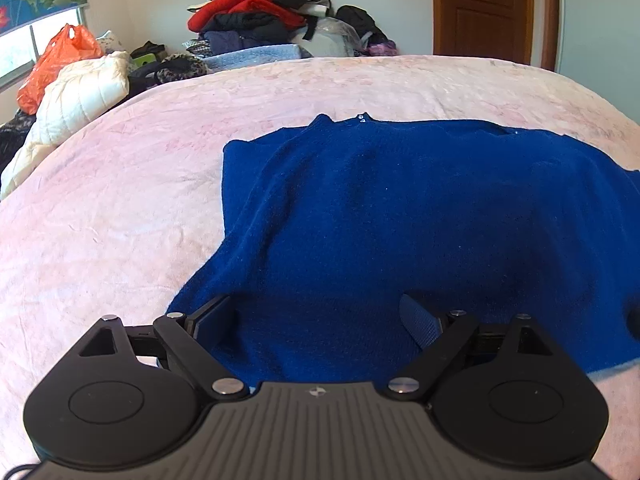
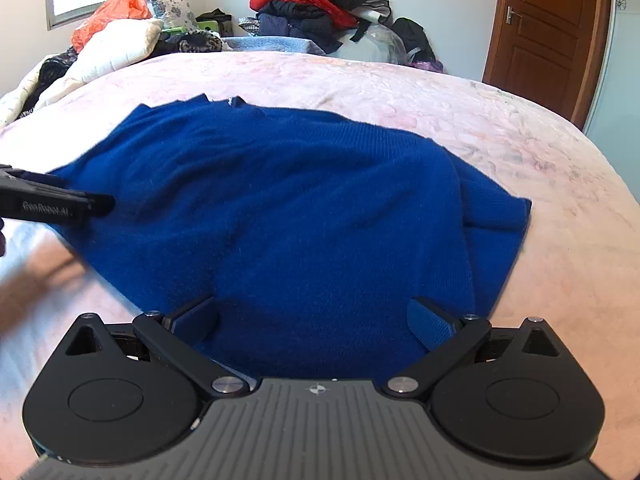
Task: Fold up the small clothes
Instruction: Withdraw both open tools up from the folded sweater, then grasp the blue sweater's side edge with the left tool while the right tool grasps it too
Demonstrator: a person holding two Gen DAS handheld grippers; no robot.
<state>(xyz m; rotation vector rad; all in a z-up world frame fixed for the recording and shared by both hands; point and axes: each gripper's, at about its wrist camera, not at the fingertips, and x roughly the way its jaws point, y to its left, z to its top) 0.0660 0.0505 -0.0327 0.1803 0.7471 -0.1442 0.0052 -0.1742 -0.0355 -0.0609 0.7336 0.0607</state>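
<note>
A small royal-blue knit sweater [image 1: 380, 216] lies spread on the pink bedspread [image 1: 120, 184], its sides folded in, neck toward the far side. My left gripper [image 1: 316, 320] is open, its fingers wide apart just above the sweater's near hem. In the right wrist view the same sweater [image 2: 300, 208] lies on the bedspread [image 2: 540, 160]. My right gripper [image 2: 314, 320] is open over the near hem too, holding nothing. The left gripper also shows at the left edge of the right wrist view [image 2: 60, 204], over the sweater's left side.
A heap of clothes [image 1: 256, 12] with a red garment is piled beyond the far edge of the bed. A white quilted jacket [image 1: 80, 96] and an orange plastic bag [image 1: 56, 60] lie at the far left. A brown door [image 2: 548, 32] is at the far right.
</note>
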